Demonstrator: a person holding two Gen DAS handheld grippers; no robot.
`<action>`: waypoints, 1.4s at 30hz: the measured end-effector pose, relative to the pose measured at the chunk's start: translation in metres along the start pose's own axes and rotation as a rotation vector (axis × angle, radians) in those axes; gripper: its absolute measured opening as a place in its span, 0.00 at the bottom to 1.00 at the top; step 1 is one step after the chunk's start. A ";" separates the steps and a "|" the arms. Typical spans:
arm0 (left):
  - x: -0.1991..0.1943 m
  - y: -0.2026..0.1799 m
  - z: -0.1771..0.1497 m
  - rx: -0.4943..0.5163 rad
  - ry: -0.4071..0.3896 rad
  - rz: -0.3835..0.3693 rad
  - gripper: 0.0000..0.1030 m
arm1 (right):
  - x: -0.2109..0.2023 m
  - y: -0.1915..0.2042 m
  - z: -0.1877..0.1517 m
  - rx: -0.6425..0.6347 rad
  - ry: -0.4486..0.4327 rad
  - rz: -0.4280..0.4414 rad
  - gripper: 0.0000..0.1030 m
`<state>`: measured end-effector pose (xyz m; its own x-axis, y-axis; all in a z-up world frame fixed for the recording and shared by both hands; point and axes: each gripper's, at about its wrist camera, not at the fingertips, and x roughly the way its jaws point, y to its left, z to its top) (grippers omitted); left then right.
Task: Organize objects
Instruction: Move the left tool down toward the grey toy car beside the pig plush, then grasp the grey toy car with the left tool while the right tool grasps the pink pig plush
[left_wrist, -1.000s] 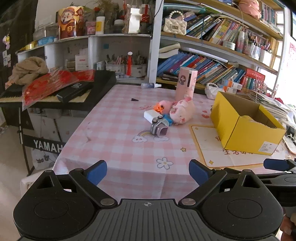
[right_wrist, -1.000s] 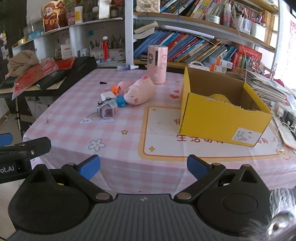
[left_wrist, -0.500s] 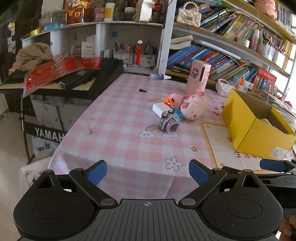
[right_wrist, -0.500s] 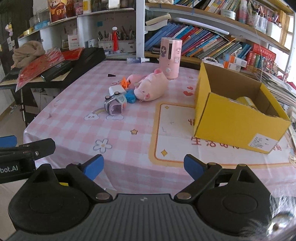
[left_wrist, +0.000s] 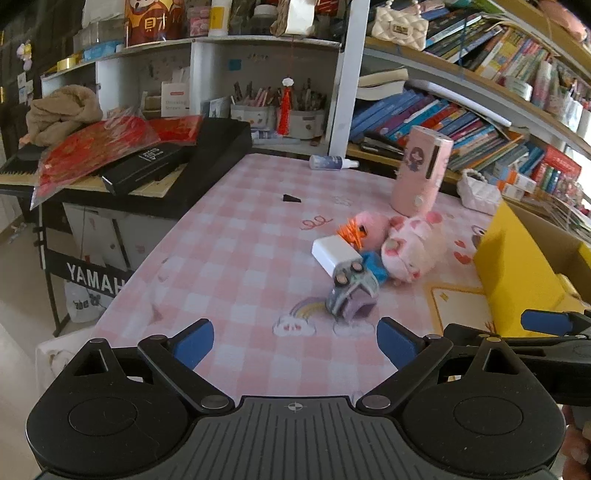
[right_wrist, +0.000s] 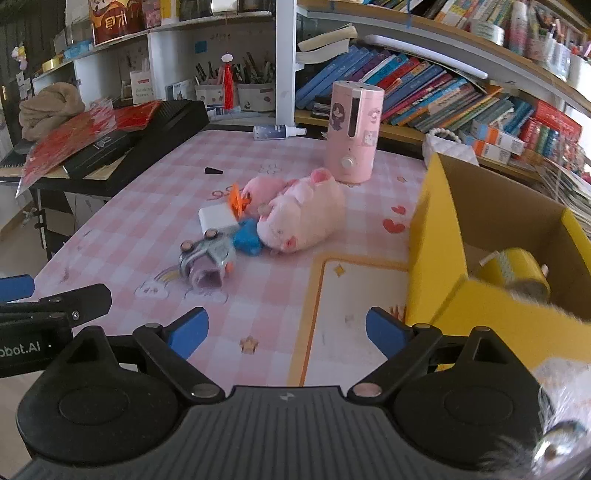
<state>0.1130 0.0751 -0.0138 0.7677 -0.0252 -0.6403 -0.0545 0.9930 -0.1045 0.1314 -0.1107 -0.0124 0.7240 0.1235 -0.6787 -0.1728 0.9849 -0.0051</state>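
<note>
A cluster of small things lies mid-table: a grey and purple toy car (left_wrist: 351, 295) (right_wrist: 207, 260), a white block (left_wrist: 334, 254) (right_wrist: 217, 218), a blue piece (left_wrist: 373, 266) (right_wrist: 246, 238), an orange piece (left_wrist: 350, 232) (right_wrist: 236, 201) and a pink plush pig (left_wrist: 412, 251) (right_wrist: 303, 210). A yellow cardboard box (left_wrist: 517, 269) (right_wrist: 436, 236) stands open on the right, holding a yellow tape roll (right_wrist: 515, 273). My left gripper (left_wrist: 294, 343) is open and empty, short of the toy car. My right gripper (right_wrist: 286, 332) is open and empty over the table's near part.
A pink cylinder device (left_wrist: 421, 173) (right_wrist: 352, 133) stands behind the cluster. A small spray bottle (left_wrist: 332, 162) and a black wedge (left_wrist: 291, 198) lie further back. A keyboard (left_wrist: 155, 170) with red packets stands left of the pink checked tablecloth (left_wrist: 240, 258). Bookshelves fill the back.
Both grippers have moved forward toward the table; the toy cluster and the yellow box look larger and closer. Both stay open and empty.
</note>
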 end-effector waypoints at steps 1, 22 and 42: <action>0.004 -0.001 0.003 0.000 0.001 0.002 0.93 | 0.005 -0.002 0.005 -0.002 -0.002 0.004 0.91; 0.122 -0.055 0.032 0.131 0.172 -0.055 0.78 | 0.102 -0.045 0.071 0.050 0.038 0.000 0.88; 0.125 -0.032 0.044 0.025 0.179 -0.120 0.50 | 0.166 -0.050 0.089 0.251 0.106 0.087 0.93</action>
<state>0.2385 0.0451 -0.0571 0.6421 -0.1609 -0.7496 0.0478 0.9842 -0.1703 0.3199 -0.1289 -0.0592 0.6371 0.2087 -0.7420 -0.0512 0.9720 0.2295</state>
